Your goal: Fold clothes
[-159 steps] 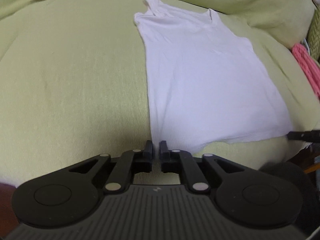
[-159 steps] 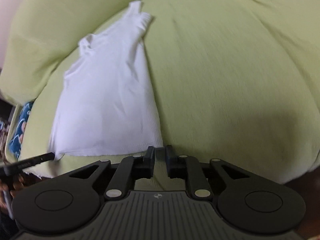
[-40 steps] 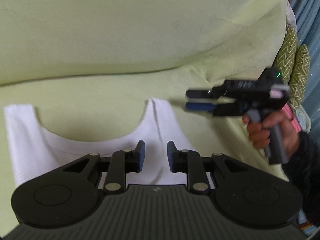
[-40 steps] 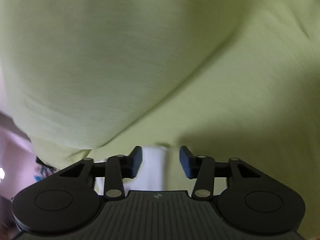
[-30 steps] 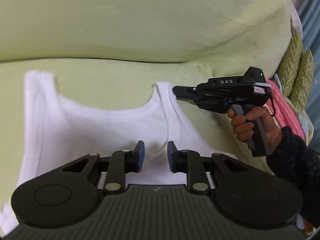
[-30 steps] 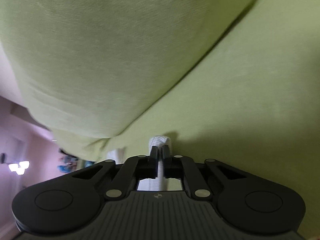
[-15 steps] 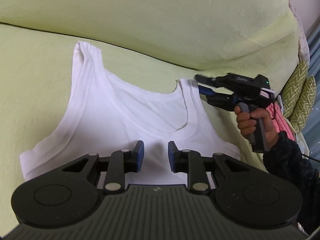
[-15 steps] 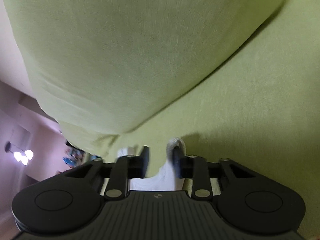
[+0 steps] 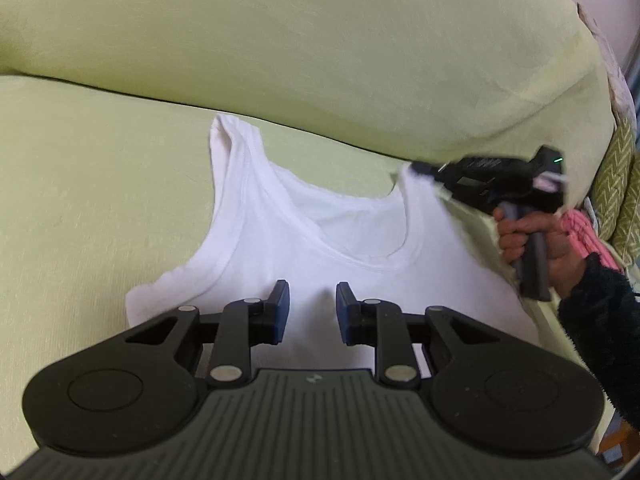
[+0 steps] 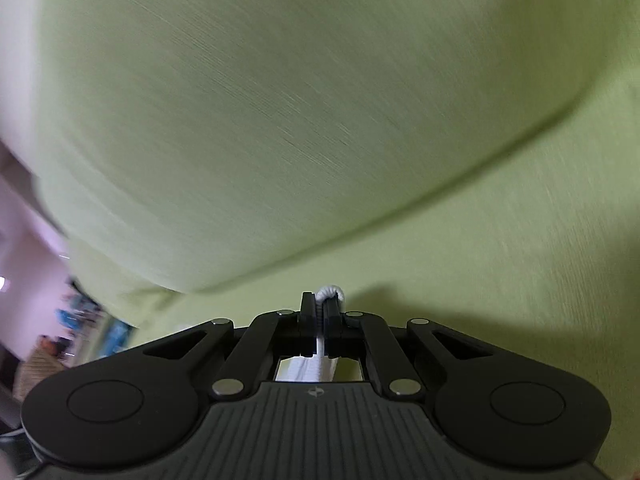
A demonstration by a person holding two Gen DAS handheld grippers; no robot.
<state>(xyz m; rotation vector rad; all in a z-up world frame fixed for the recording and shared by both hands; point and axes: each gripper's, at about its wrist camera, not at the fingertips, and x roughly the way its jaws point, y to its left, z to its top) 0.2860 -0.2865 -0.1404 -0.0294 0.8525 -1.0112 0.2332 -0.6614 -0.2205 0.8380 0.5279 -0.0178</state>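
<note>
My right claw (image 10: 321, 312) has just snapped shut on the right shoulder strap (image 10: 330, 293) of the white tank top (image 9: 320, 248); half a second ago its jaws stood apart around that strap, and now a loop of white rib pokes out above the pinched pads. From the left wrist view I see the same claw at the strap's tip, my hand (image 9: 532, 236) wrapped round its handle, close to the crease where the sofa seat meets the backrest (image 9: 320, 40).

My left claw (image 9: 308, 312) hangs over the chest of the top with its jaws a little apart and nothing between them, the blue pads clear of the cloth. It has drifted back since a second ago, so more of the garment shows.

The top lies flat, face up, on the green sofa seat (image 9: 80, 200), straps toward the backrest. With one strap secured, I judge the left strap (image 9: 228, 140) is the next thing to catch before any fold.
</note>
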